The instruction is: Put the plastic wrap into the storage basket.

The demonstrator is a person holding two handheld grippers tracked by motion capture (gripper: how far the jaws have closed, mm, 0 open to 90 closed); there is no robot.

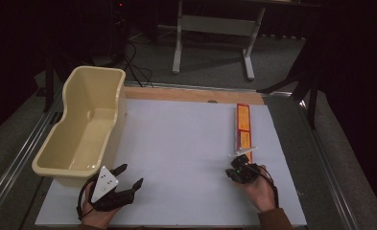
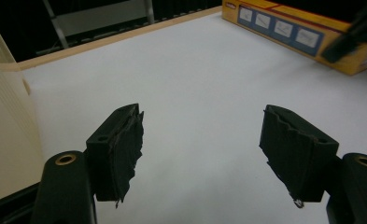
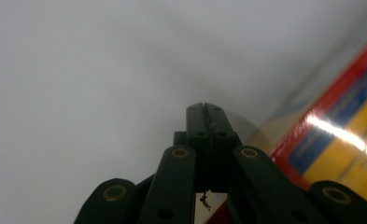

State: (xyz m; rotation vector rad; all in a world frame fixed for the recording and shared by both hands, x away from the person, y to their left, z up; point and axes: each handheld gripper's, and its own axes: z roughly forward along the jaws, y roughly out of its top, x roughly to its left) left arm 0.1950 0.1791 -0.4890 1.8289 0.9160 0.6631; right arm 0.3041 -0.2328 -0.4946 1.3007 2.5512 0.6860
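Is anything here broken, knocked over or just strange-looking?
One thing: the black padding on the left gripper looks torn, with ragged, frayed edges on both jaws. Otherwise it is tidy: the long box lies flat on the white table, the cream tub stands upright, and the right gripper is shut beside the box.

a dark lab: black curtains point(image 1: 359, 57), floor cables point(image 1: 138, 67), white-topped test table point(image 1: 186, 143).

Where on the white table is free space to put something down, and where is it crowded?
The middle of the white table is bare, between the cream tub on the left and the long yellow box on the right. It is crowded at the box's near end, where the right gripper sits.
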